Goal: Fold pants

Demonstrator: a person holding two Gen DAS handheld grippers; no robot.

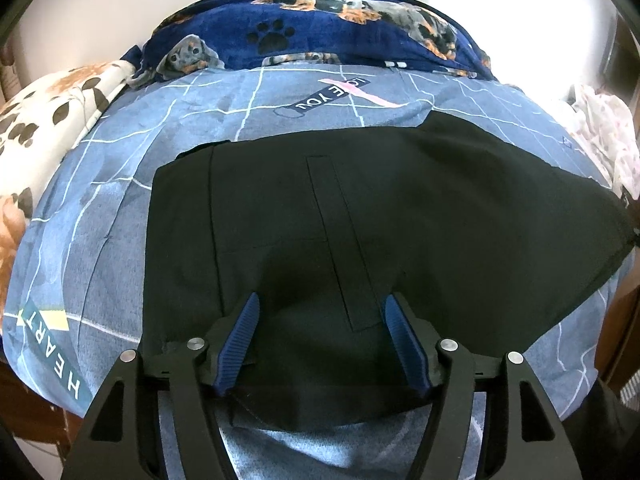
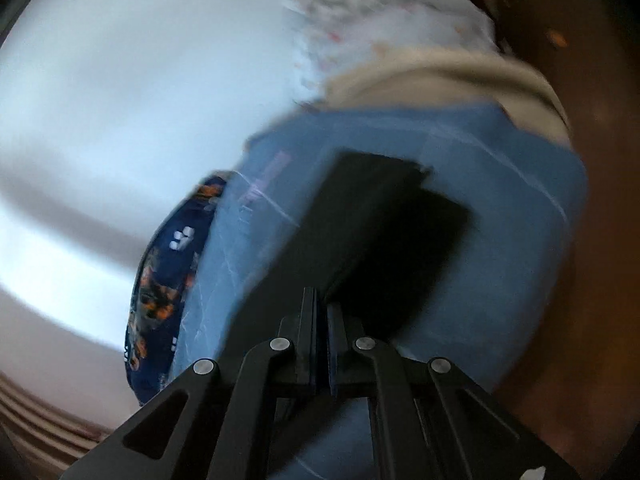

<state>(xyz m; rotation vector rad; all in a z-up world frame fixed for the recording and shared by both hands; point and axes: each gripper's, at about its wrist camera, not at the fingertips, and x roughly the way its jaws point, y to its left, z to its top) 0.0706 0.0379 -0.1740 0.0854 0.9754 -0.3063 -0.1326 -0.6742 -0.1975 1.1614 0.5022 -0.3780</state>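
Left wrist view looks down on black pants [image 1: 360, 220] spread flat on a blue bedsheet [image 1: 100, 208] crossed by pale lines and printed words. The garment's long axis runs across the bed from left to right: its straighter, squared edge lies at the left, and the cloth stretches away to the right edge of the picture, where it narrows. A stitched rectangular pocket outline on it runs from far to near, crosswise to that axis. The left gripper [image 1: 322, 312] hangs over the near part of the pants with its blue-padded fingers [image 1: 246, 328] spread well apart; only flat cloth shows between them, and nothing is pinched. Whether the pads rest on the fabric cannot be told.

Beyond the pants, at the far side of the bed, lies a dark blue blanket [image 1: 320, 20] printed with dogs and paw marks, and a white blanket with brown spots [image 1: 44, 120] is heaped at the left.

Right wrist view is blurred. The right gripper [image 2: 322, 312] has its fingers pressed together. A dark fold of the pants [image 2: 380, 216] runs from the tips out over the blue sheet, but whether cloth is caught between them cannot be told.
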